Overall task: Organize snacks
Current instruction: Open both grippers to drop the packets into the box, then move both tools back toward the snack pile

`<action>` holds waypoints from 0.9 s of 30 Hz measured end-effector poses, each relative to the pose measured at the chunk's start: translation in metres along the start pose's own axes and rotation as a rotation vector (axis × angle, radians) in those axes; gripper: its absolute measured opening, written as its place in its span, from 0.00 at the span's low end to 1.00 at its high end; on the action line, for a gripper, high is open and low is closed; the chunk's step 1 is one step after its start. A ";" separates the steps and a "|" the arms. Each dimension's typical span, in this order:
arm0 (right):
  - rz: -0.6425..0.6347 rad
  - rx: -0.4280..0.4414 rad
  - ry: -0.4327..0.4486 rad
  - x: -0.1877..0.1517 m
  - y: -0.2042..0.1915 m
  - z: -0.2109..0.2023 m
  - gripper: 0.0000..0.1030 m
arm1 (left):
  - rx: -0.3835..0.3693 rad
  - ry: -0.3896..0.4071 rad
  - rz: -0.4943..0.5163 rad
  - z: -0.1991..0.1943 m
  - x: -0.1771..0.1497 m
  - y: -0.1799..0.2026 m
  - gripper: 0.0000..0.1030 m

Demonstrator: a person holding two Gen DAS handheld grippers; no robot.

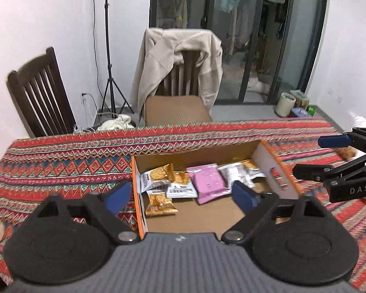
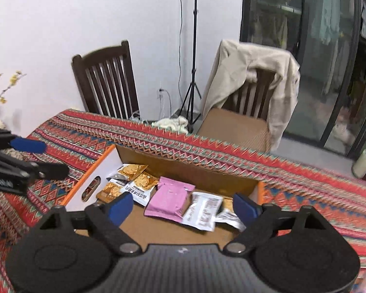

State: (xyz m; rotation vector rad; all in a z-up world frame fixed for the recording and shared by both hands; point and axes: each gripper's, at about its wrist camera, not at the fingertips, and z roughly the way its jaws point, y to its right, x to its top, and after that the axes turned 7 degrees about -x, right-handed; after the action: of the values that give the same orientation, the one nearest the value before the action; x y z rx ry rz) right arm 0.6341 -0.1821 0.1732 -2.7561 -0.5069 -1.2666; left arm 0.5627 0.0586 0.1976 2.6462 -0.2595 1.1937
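Note:
An open cardboard box with orange edges sits on the patterned tablecloth. Inside lie several snack packets: gold cracker packs, a pink packet and white-silver packets. My left gripper hovers above the box's near left part, jaws wide apart, nothing between the blue pads. My right gripper hangs over the box from the other side, also open and empty. Each gripper shows at the edge of the other's view, the right gripper and the left gripper.
A snack piece lies on the cloth right of the box. Two dark wooden chairs stand behind the table, one draped with a beige jacket. A tripod stands by the wall. Glass doors fill the back right.

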 end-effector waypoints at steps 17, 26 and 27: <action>-0.001 0.086 0.191 -0.120 0.031 -0.193 1.00 | -0.104 0.179 0.049 -0.167 -0.146 0.086 1.00; -0.088 0.023 0.334 -0.221 -0.003 -0.247 1.00 | -0.105 0.254 0.062 -0.178 -0.242 0.101 1.00; -0.100 0.015 0.350 -0.232 -0.008 -0.248 1.00 | -0.108 0.255 0.050 -0.176 -0.250 0.100 1.00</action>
State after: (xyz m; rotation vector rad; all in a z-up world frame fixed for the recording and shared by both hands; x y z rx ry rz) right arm 0.3103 -0.2851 0.1624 -2.4431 -0.6210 -1.7115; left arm 0.2481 0.0279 0.1357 2.3776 -0.3358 1.4715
